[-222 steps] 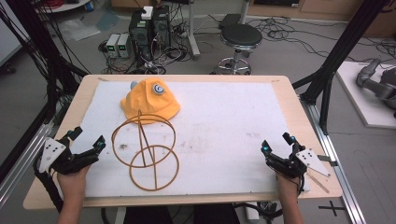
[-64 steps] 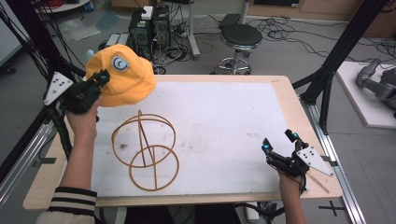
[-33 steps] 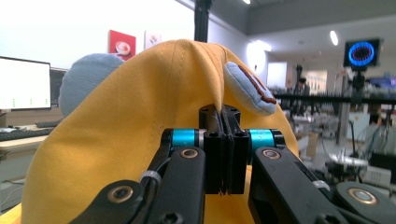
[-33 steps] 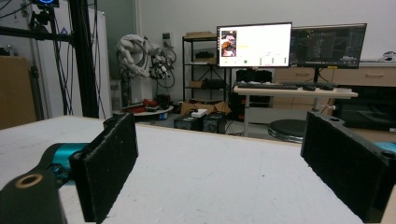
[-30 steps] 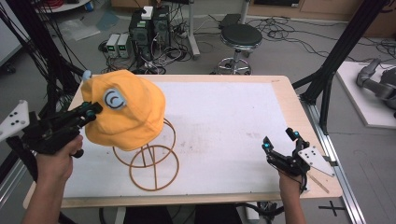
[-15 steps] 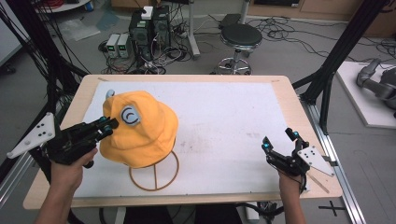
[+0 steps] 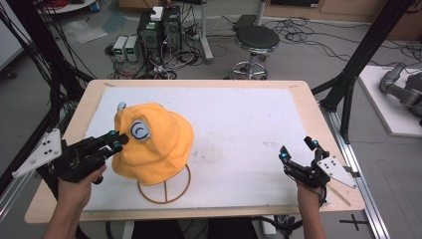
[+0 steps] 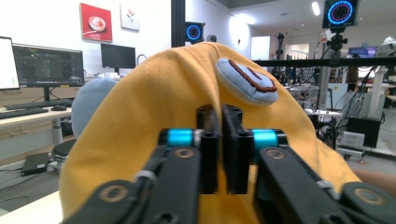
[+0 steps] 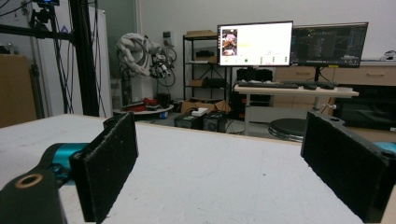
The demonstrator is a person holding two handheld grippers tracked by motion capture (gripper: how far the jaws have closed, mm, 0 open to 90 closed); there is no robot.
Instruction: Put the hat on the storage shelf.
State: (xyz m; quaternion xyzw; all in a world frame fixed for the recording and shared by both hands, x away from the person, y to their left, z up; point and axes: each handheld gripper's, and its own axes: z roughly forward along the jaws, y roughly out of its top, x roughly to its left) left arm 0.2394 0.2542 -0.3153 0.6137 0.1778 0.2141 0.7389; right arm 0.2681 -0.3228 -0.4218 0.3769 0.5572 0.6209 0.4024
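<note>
An orange bucket hat (image 7: 159,144) with a pale blue round patch (image 7: 140,130) sits draped over a brown wire stand (image 7: 166,189); just the stand's base ring and a bit of stem show below the brim. My left gripper (image 7: 117,142) meets the hat from the left at its crown. In the left gripper view its jaws (image 8: 222,140) stand nearly together with a fold of the hat (image 8: 154,107) pinched between them, and they have just been opening slightly. My right gripper (image 7: 297,149) rests open at the table's right front, nothing between its pads (image 9: 112,163).
A white mat (image 7: 249,119) covers the wooden table. Behind the far edge stand a black stool (image 7: 256,37) and computer boxes with cables (image 7: 159,25). Black frame posts flank both sides. A grey robot part (image 7: 403,89) lies on the floor at right.
My left gripper has brought the hat down from the upper left onto the wire stand, hiding the stand's upper rings. The right gripper has stayed where it was.
</note>
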